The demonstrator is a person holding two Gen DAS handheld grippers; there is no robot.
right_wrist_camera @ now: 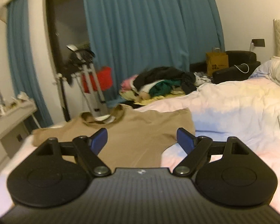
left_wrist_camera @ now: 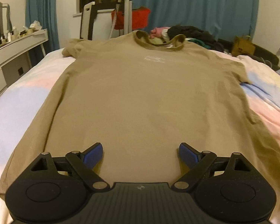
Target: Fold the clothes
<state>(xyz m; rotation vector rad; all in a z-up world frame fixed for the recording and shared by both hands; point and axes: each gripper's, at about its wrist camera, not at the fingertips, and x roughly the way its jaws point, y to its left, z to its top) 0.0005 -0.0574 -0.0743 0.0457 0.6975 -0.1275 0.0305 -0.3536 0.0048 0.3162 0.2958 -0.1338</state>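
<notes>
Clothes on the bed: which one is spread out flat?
The tan T-shirt, laid flat just ahead of the left gripper. The rest are bunched in a dark pile beyond its collar.

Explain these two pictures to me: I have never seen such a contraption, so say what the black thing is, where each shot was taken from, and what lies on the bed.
The black thing is a hand-held gripper; a person carries one in each hand, each with a camera looking forward along its blue-padded jaws. One picture comes from the left gripper, the other from the right gripper. Both stand open and hold nothing. A tan T-shirt lies spread flat on the pastel bed cover, collar far from the cameras. Beyond it sits a pile of clothes.
</notes>
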